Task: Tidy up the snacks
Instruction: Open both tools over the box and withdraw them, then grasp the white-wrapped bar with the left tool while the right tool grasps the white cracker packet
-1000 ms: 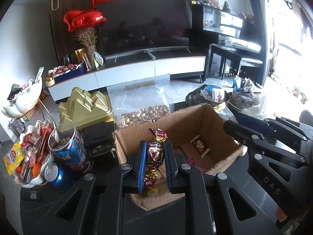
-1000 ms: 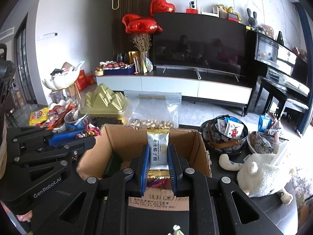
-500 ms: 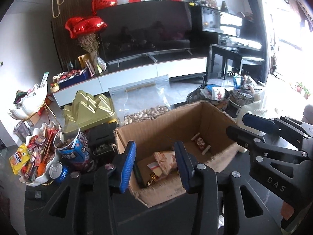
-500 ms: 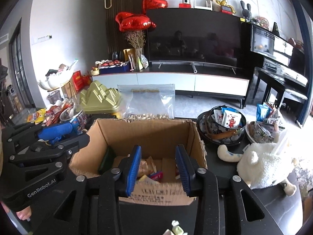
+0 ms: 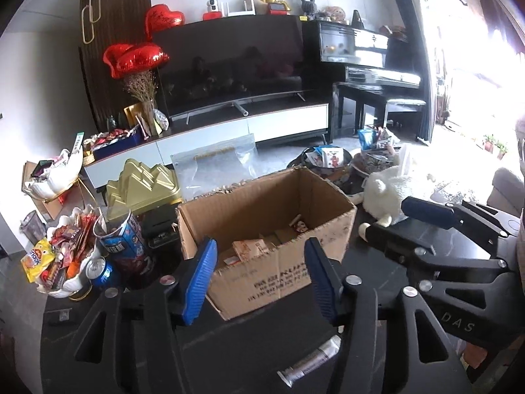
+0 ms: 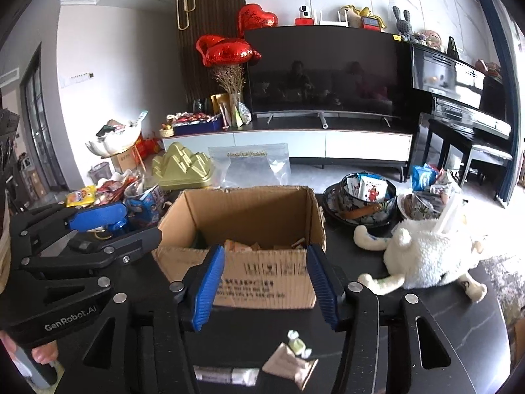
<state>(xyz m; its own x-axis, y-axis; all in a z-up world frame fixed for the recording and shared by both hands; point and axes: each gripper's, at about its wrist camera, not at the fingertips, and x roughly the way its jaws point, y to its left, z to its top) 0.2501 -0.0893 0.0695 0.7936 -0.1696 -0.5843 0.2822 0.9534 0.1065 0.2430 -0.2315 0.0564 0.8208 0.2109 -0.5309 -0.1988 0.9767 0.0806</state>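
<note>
An open cardboard box (image 5: 279, 262) stands on the dark table, also in the right wrist view (image 6: 256, 229). Snack packets (image 5: 252, 249) lie inside it. My left gripper (image 5: 262, 282) is open and empty, just in front of the box's near wall. My right gripper (image 6: 265, 289) is open and empty, also in front of the box. Each gripper shows in the other's view: the right one (image 5: 430, 233) at the right, the left one (image 6: 98, 229) at the left. Small wrapped candies (image 6: 295, 348) and a flat packet (image 6: 288, 366) lie on the table below my right gripper.
A white dish heaped with snacks (image 5: 62, 259), a blue cup (image 5: 121, 239) and a can (image 5: 98, 271) stand left of the box. A gold mountain-shaped tin (image 5: 141, 187) and a zip bag of nuts (image 5: 216, 167) are behind. Bowls of snacks (image 6: 364, 193) and a white plush toy (image 6: 426, 256) are on the right.
Both grippers opened and let go of their snacks, a wrapped candy on the left and a white packet on the right, into the box. Both then drew back toward the near side.
</note>
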